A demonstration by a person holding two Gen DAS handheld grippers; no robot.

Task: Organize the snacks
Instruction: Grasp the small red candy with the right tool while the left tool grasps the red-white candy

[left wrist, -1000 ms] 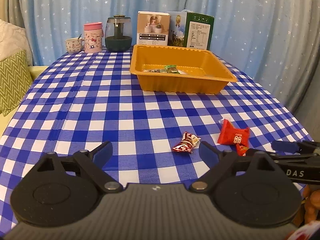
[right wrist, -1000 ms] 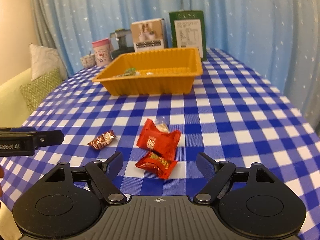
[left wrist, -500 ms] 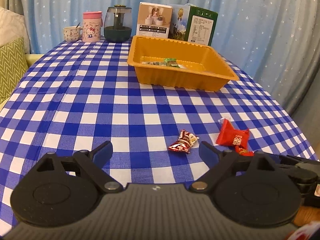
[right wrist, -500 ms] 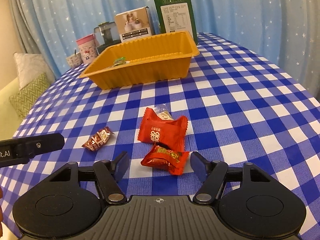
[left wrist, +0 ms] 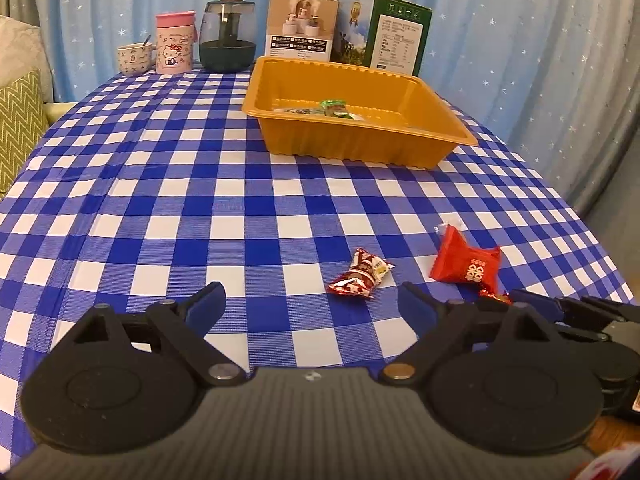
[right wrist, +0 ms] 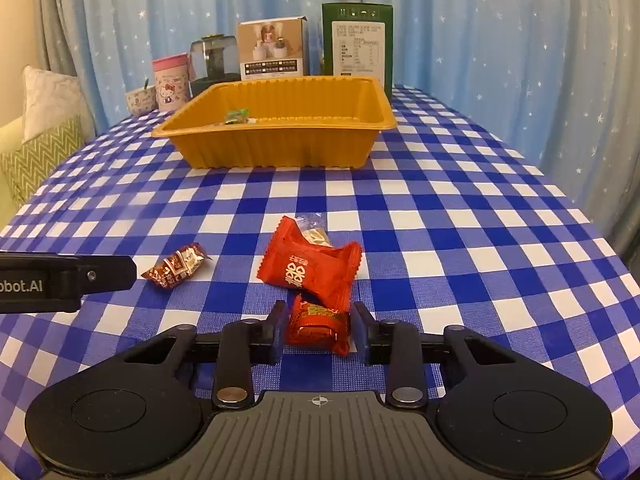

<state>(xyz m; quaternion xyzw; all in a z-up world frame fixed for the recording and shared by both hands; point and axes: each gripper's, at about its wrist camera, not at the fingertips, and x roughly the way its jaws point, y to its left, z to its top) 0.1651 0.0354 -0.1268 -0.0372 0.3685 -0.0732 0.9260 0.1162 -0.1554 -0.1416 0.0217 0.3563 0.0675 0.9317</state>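
Observation:
On the blue checked cloth lie three wrapped snacks. The small red candy sits between the fingers of my right gripper; the jaws are closing and the pads touch its wrapper on both sides. Just beyond it lies a larger red packet with a clear-wrapped sweet tucked behind. A dark red and silver candy lies ahead of my left gripper, which is open and holds nothing. The orange tray stands farther back with a few snacks inside.
Behind the tray stand a white box, a green box, a dark jar, a pink tumbler and a small cup. A cushion lies left. The table edge curves off at the right.
The right gripper's jaws have narrowed from wide apart until they touch the small red candy, which looks squeezed narrower. The left gripper has stayed open and almost still.

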